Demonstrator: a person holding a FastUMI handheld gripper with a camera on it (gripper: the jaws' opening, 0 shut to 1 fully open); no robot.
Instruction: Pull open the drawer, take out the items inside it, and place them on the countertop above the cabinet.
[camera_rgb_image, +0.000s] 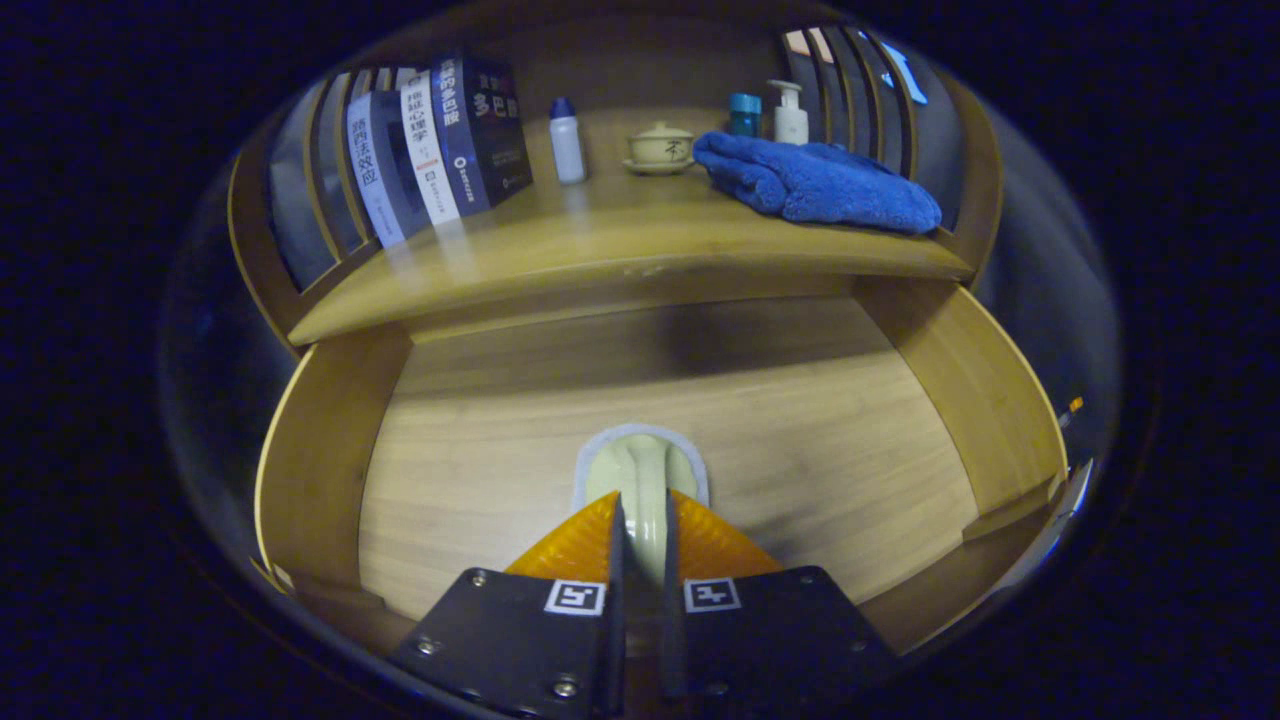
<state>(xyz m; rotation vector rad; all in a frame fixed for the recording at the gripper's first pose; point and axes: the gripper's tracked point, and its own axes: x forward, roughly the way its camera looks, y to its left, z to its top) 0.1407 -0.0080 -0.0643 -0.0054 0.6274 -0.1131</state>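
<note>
Your tongs (640, 520) pinch the pale ceramic spoon (640, 475) by its handle, bowl end ahead over the open drawer (450, 460). It looks glazed, slippery and breakable, so grip firmly and set it gently on the surface (600, 250).

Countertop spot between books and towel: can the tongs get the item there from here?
Probably yes. The tongs are shut on the pale item over the open drawer, and the countertop has bare wood between the books and blue towel, with nothing overhanging.
</note>
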